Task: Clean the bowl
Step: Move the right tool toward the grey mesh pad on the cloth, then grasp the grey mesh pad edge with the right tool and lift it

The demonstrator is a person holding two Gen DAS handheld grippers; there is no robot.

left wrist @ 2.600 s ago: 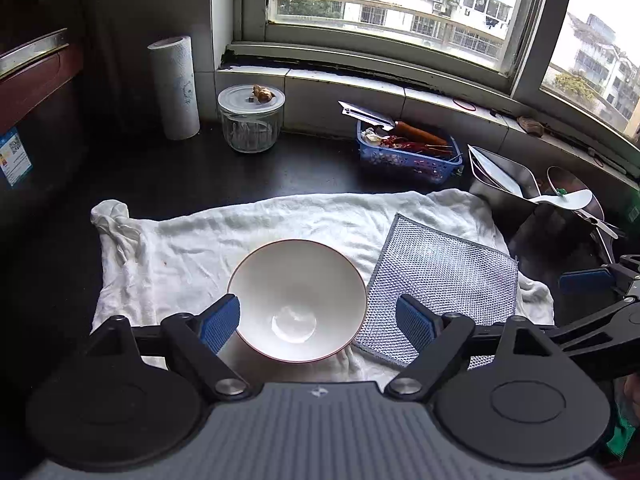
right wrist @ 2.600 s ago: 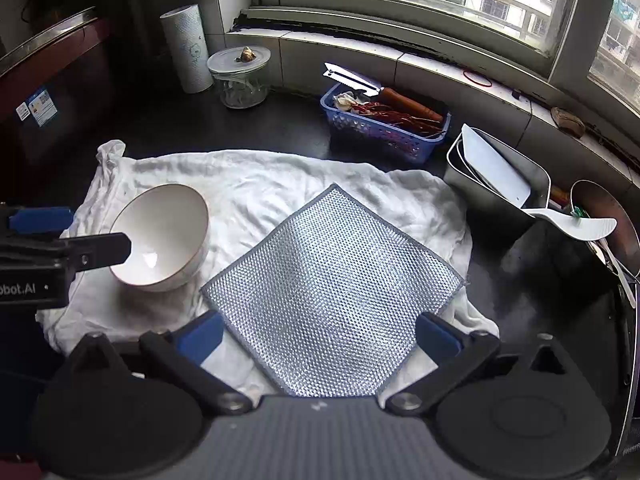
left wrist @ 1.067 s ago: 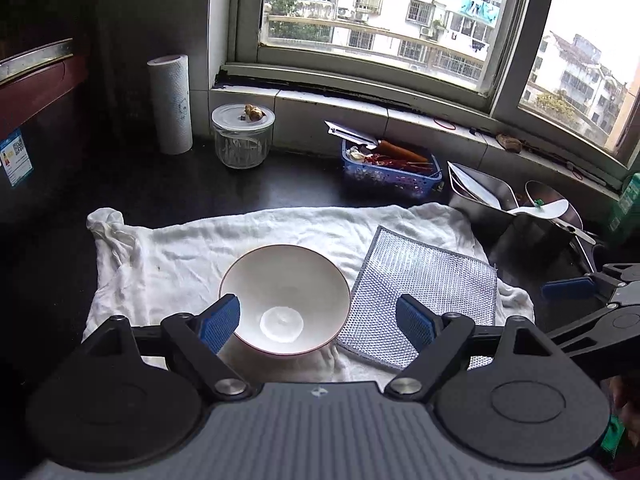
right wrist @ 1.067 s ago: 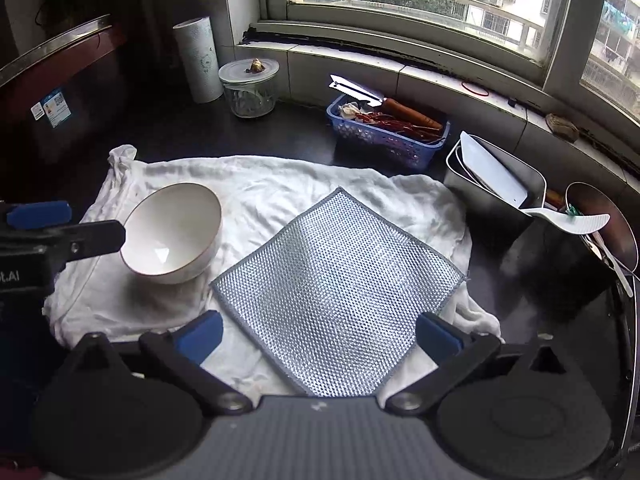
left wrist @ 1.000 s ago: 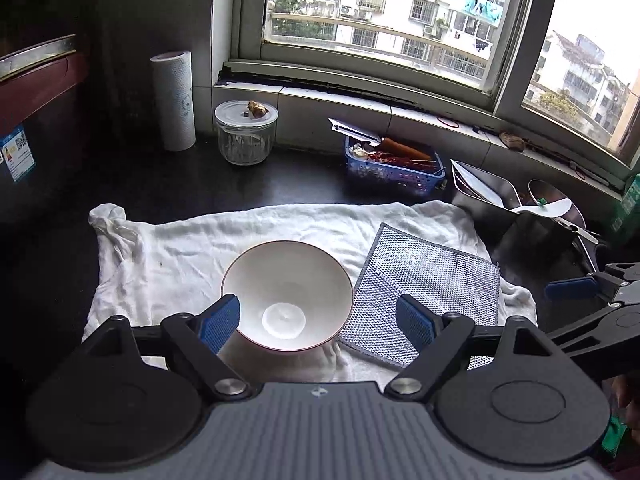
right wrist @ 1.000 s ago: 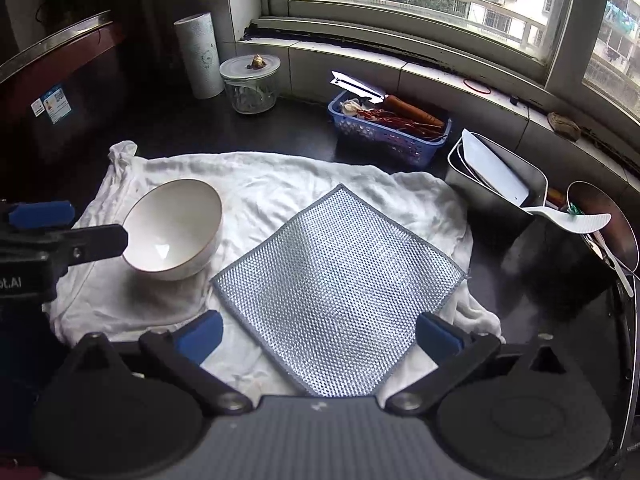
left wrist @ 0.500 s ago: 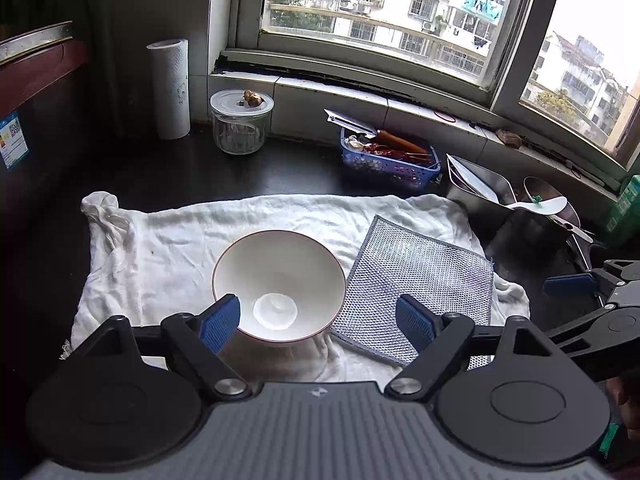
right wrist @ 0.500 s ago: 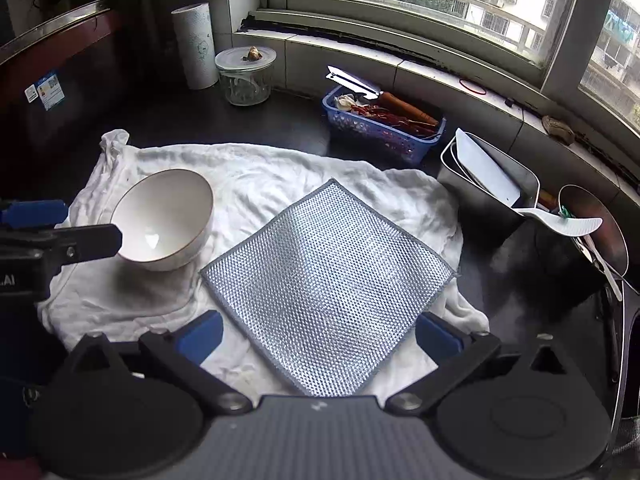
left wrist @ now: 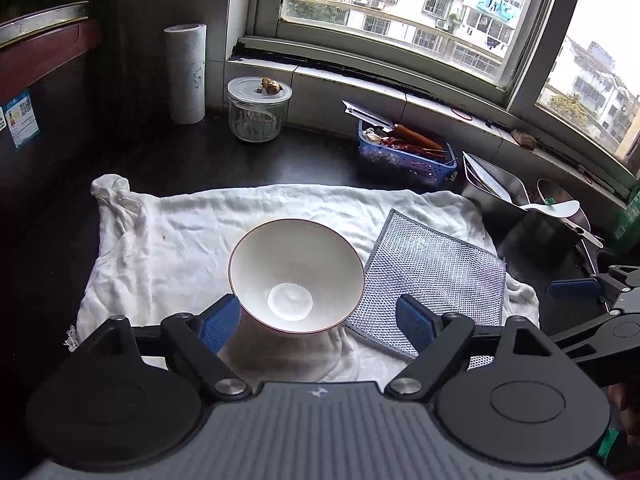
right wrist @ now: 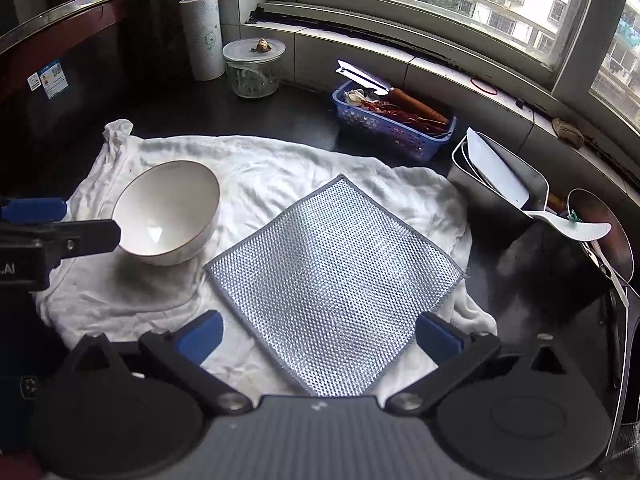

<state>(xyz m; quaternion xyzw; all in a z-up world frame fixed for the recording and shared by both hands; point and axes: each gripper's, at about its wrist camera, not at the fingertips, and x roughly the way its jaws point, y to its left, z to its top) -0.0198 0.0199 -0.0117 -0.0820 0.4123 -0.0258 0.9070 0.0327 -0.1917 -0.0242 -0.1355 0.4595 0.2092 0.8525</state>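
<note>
1. The left hand-held gripper is wide open and holds nothing; its two blue pads stand on either side of the near rim of the bowl, close to it but, as far as I can see, not pressing it.
2. The right hand-held gripper is also wide open and empty, and it hovers over the near corner of the mesh cloth.
3. The bowl stands upright on the white towel, just beside the mesh cloth, which lies flat on the same towel on the dark worktop.
4. I judge this to be the approach step: no cleaning has begun yet. The next move probably calls for the left jaws to close on the bowl rim and the right jaws to pinch the cloth.
5. Count: one bowl, one mesh cloth, one towel, two grippers.
</note>
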